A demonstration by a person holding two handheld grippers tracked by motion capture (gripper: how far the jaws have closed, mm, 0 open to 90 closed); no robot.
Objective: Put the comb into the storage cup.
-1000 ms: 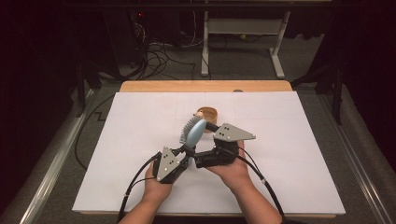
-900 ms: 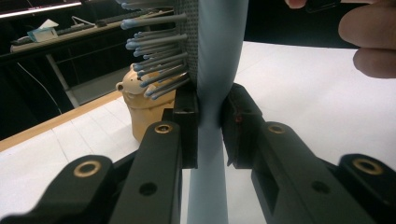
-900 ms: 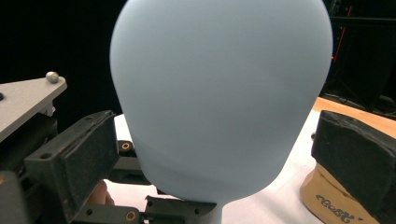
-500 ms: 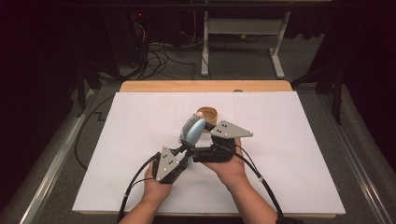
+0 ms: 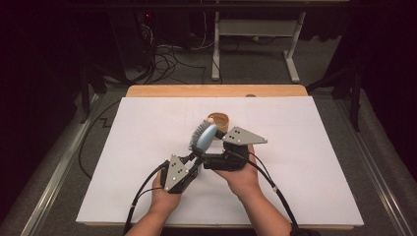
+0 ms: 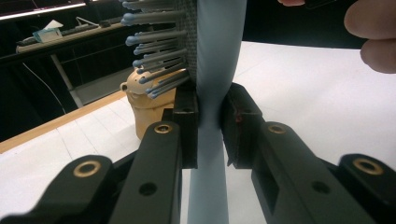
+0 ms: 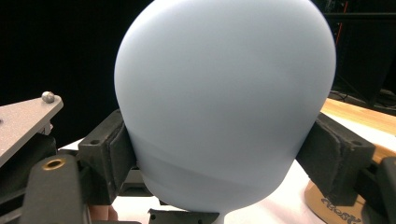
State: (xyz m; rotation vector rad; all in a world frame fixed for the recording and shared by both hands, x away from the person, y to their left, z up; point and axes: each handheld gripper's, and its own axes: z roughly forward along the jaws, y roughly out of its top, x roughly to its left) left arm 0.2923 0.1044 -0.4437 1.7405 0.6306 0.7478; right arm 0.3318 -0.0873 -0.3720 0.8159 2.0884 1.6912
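The left gripper point(image 5: 193, 160) clamps the pale blue hairbrush point(image 5: 204, 137) by its handle while the right gripper's point(image 5: 211, 158) jaws have just closed on its head

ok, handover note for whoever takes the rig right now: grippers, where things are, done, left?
Left gripper: shut on the hairbrush handle, holding the brush up off the table, bristles toward the far left.
Right gripper: jaws have just been closing and now clamp the sides of the brush head, its smooth blue back facing that camera.
Tan cup: stands on the white table just behind the brush, untouched.
Done: brush lifted and held by both grippers.
Left: probably hand the brush over to one gripper and place it, perhaps at the cup; the goal can't be told from here.
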